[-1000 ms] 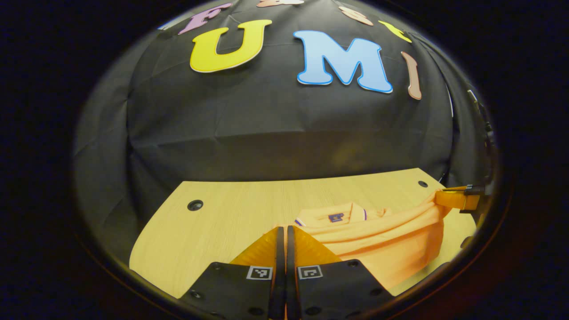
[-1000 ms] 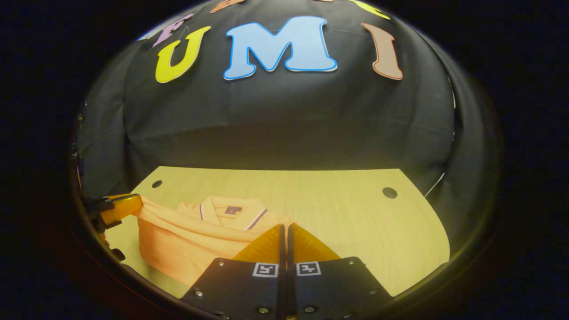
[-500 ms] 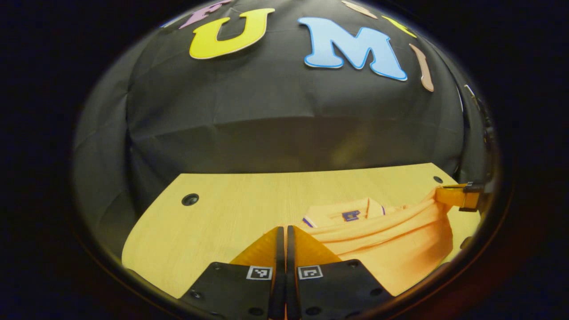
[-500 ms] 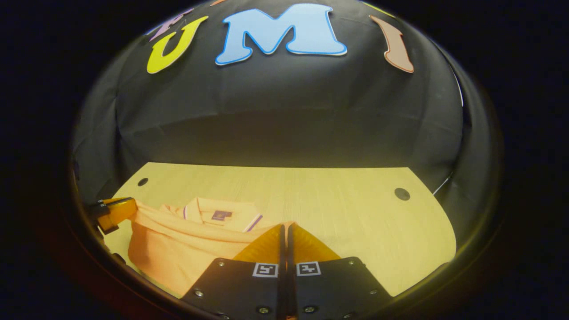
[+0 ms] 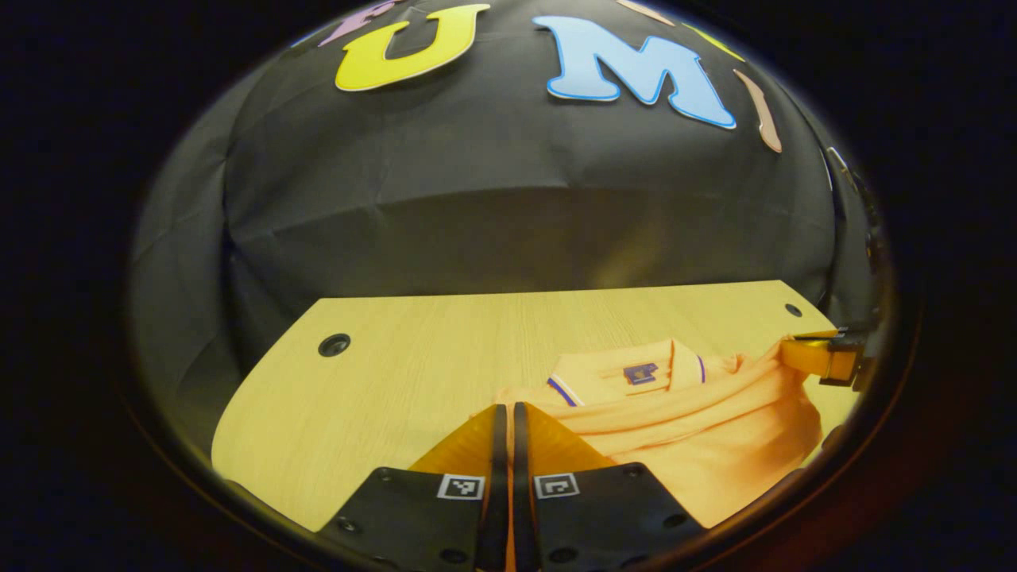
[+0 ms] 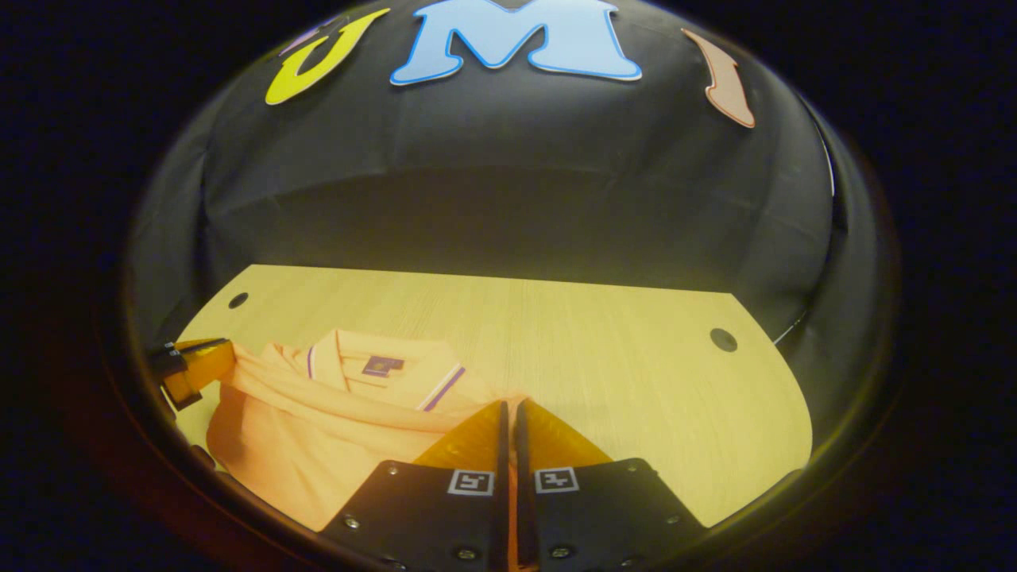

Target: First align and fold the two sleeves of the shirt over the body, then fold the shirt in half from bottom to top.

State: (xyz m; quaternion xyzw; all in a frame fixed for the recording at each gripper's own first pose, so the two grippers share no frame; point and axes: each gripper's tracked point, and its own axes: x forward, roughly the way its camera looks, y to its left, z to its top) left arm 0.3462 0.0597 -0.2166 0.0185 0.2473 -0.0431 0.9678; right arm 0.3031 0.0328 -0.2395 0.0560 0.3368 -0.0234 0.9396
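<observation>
The left gripper (image 5: 504,413) has its jaws pressed together on a corner of the orange shirt's (image 5: 699,445) hem, and the right gripper (image 6: 508,409) pinches the opposite corner the same way. Between them the hem hangs raised over the shirt's lower body. The collar (image 6: 373,369) lies beyond the hem on the wooden table (image 6: 620,349).

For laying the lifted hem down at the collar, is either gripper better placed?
Neither: left gripper and right gripper each pinch a hem corner of the shirt, raised just short of the collar.
</observation>
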